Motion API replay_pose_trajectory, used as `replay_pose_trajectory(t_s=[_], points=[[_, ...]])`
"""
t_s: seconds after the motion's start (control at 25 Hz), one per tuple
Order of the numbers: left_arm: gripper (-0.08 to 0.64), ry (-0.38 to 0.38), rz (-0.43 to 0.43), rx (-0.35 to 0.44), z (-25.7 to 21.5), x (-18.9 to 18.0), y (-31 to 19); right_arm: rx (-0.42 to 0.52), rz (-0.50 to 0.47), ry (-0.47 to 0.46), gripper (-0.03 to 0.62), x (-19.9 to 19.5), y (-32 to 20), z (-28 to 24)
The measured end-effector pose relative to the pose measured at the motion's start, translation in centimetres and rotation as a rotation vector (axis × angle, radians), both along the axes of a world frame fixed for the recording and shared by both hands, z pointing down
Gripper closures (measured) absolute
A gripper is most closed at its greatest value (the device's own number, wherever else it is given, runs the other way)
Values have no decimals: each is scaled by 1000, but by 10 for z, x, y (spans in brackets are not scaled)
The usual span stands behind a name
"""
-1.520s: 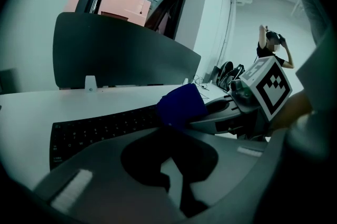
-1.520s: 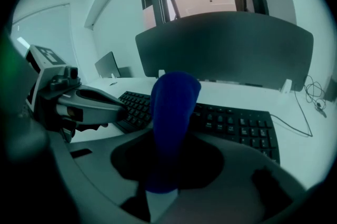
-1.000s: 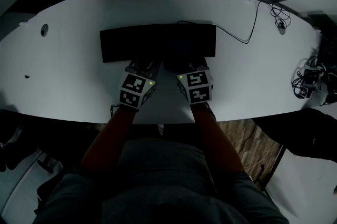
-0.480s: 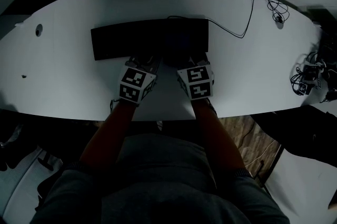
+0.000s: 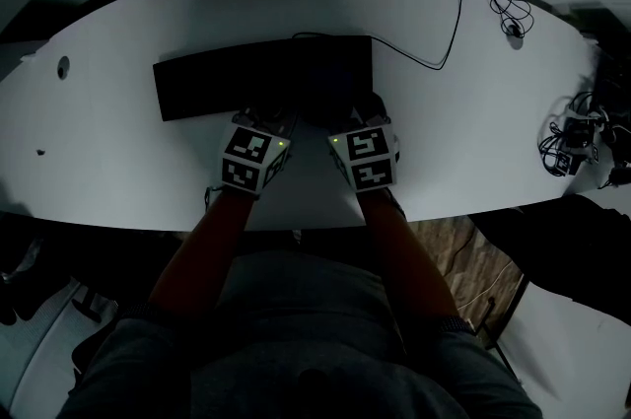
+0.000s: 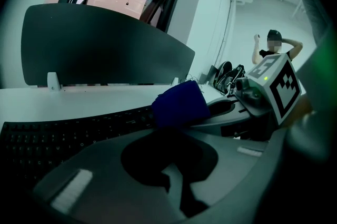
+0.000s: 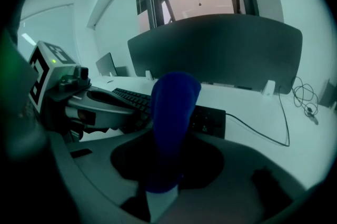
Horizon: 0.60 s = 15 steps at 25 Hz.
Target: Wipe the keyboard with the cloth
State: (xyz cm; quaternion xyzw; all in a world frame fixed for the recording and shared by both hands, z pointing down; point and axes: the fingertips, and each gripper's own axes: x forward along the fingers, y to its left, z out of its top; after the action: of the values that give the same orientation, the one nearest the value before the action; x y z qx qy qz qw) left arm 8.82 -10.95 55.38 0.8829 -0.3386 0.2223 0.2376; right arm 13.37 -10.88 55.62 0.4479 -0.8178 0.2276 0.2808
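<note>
The white desk (image 5: 118,151) fills the middle of the head view, curving from edge to edge; a dark divider panel (image 7: 221,54) stands along its far side, across the top of the frame. The black keyboard (image 5: 227,82) lies left of centre in the upper half, and the person works at its near edge.

The left gripper (image 5: 268,121) sits at the keyboard's front edge, lower centre-left; its jaws are pressed together with nothing between them, so it is idle. The right gripper (image 5: 363,118), just beside it at centre-right, is clenched on the blue cloth (image 7: 174,112); the cloth stands up out of its jaws in a folded wad, over the right part of the keyboard. Whether it touches the keys I cannot tell; the head view is too dark there. A thin cable (image 5: 434,66) trails off toward the upper right.

By my reckoning the cloth is in hand and at the keys; the long left stretch lies away from it and probably remains to be wiped; no key looks visibly cleaned.
</note>
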Motion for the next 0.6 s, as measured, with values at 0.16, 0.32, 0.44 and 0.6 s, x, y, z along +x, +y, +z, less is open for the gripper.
replay_pose_trajectory(t_s=[0.16, 0.32, 0.44, 0.6], points=[[554, 9, 1, -4, 0, 15, 0, 0, 4, 15, 468, 20, 1, 3], [554, 18, 8, -6, 1, 31, 0, 4, 10, 13, 468, 32, -2, 1], [554, 20, 14, -3, 1, 40, 0, 6, 17, 16, 468, 45, -2, 1], [554, 23, 23, -8, 2, 53, 0, -2, 44, 26, 468, 67, -2, 5]])
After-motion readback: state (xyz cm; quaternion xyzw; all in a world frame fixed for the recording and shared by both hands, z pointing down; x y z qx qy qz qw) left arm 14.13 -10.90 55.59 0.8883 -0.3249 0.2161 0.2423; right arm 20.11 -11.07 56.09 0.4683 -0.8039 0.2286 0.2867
